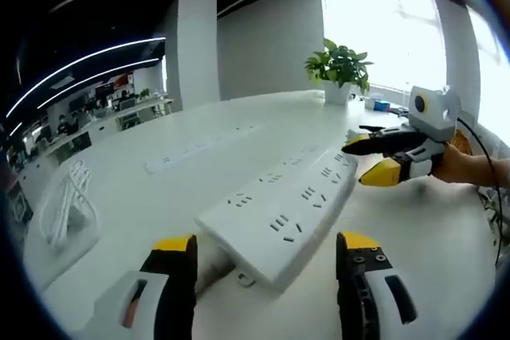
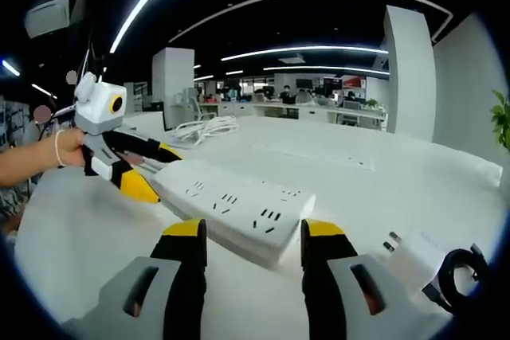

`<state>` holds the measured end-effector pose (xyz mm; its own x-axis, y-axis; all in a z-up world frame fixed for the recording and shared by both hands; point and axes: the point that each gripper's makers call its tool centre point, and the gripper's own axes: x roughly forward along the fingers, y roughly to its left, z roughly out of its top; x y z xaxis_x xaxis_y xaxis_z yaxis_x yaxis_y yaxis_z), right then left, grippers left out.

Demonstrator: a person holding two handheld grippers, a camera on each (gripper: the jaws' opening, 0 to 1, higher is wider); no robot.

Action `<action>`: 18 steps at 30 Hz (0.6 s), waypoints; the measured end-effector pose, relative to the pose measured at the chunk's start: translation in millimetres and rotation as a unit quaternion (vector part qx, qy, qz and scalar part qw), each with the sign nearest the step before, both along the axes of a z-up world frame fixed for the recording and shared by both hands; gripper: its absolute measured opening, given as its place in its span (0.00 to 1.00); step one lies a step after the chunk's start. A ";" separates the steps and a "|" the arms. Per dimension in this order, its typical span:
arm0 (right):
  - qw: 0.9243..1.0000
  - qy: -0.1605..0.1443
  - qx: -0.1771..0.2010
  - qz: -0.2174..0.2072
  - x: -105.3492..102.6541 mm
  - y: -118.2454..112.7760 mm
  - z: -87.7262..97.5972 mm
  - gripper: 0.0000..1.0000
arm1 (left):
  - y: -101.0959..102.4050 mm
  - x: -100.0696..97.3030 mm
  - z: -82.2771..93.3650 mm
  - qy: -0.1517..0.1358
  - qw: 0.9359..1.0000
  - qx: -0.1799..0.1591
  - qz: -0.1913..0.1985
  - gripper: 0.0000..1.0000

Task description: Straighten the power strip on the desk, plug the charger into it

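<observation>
Power strip (image 1: 283,216) first: it lies flat on the white desk (image 1: 159,197), a long white bar with its sockets facing up, and you have a gripper at each end of it.

Your left gripper (image 1: 264,254) has its jaws spread wide on either side of one end of the strip, where the cord leaves it. Nothing is pinched; the jaws stand open and, as far as the left gripper view shows, clear of the plastic. In the right gripper view this same tool comes in from the left, your hand (image 2: 44,153) wrapped round its handle, its yellow tips low at the desk and right at the strip's far end.

Your right gripper (image 2: 251,232) mirrors it at the opposite end, jaws open and straddling the corner of the strip (image 2: 235,209). I cannot tell whether either pad is touching.

I judge you are in the straightening step, with nothing yet plugged in. The charger (image 2: 410,256), a white block with its prongs showing, rests on the desk just right of your right gripper, its dark cable (image 2: 462,276) curling beyond it.

Next, bring both ends square with gentle side pressure rather than a squeeze; the strip looks light and may skate on the smooth top. Then free the right gripper for the charger.

Further out sit a coiled white cable (image 1: 68,205), a second strip (image 1: 199,149) and a potted plant (image 1: 341,69).
</observation>
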<state>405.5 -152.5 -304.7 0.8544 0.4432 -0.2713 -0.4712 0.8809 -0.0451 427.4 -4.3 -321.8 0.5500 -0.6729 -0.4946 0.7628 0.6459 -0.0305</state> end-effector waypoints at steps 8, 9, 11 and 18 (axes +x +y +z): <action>1.000 -0.001 -0.004 0.012 -7.4 5.8 3.3 0.58 | 1.8 -5.5 7.5 -0.010 1.000 -0.010 0.007 0.81; 1.000 -0.001 -0.004 0.012 -7.9 6.2 3.8 0.59 | 1.6 -6.9 9.1 -0.012 1.000 -0.013 0.007 0.81; 1.000 -0.003 -0.003 0.014 -9.1 7.0 5.6 0.60 | 0.6 -11.1 11.4 -0.016 1.000 -0.016 0.006 0.81; 1.000 -0.005 0.000 0.025 -15.5 11.4 9.4 0.67 | -2.0 -20.7 16.2 -0.026 0.999 -0.031 0.005 0.84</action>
<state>390.0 -141.1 -295.2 0.8334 0.4860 -0.2631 -0.5150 0.8557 -0.0508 406.7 -6.3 -305.6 0.5800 -0.6966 -0.4223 0.7585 0.6509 -0.0320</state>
